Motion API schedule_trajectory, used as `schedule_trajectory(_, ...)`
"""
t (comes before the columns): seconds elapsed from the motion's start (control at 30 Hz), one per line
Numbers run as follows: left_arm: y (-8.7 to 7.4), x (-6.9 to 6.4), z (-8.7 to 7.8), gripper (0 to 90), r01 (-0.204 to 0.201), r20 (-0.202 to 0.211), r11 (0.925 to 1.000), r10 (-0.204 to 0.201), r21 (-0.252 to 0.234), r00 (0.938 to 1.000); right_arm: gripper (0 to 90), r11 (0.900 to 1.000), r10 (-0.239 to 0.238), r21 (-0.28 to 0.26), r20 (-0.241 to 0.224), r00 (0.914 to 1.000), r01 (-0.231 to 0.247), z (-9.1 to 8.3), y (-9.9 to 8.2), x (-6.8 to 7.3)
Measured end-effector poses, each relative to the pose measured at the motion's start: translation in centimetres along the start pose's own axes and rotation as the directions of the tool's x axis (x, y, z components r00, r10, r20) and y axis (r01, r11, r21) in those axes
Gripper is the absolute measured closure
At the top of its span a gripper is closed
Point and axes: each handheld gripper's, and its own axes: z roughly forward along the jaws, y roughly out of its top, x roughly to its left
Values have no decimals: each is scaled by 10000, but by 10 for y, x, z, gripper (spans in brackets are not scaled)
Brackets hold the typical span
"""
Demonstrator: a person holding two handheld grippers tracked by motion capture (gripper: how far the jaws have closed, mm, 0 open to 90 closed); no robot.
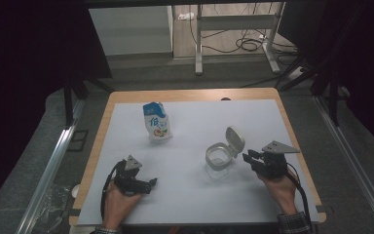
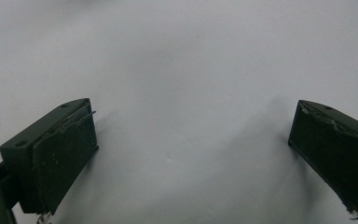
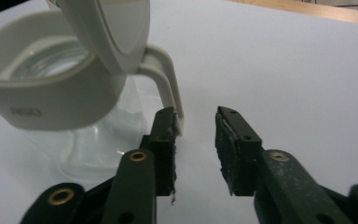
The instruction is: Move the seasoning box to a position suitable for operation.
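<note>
Jar (image 1: 219, 163) is being judged as clear rigid plastic or glass with a white collar and a flip lid (image 1: 234, 140) hinged open, apparently empty, so light, hard and likely slippery on the clear wall; it is standing on the white mat (image 1: 195, 195) right of centre, well apart from the pouch (image 1: 156, 122). White handle loop (image 3: 165, 79) or collar is being rated the best hold. Right gripper (image 3: 196, 140) is being held level just beside the jar, jaws partly apart with nothing between them, one pad touching or nearly touching the loop. Left gripper (image 2: 191, 154) is being rested low over bare mat, jaws wide apart, empty
</note>
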Motion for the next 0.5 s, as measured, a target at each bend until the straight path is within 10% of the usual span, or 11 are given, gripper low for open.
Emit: schedule_trajectory(0.5, 0, 0, 0, 13, 12, 11, 10000, -12, -16, 10000, 440, 9948, 35, 1013, 190, 9998, -54, 5, -28, -4)
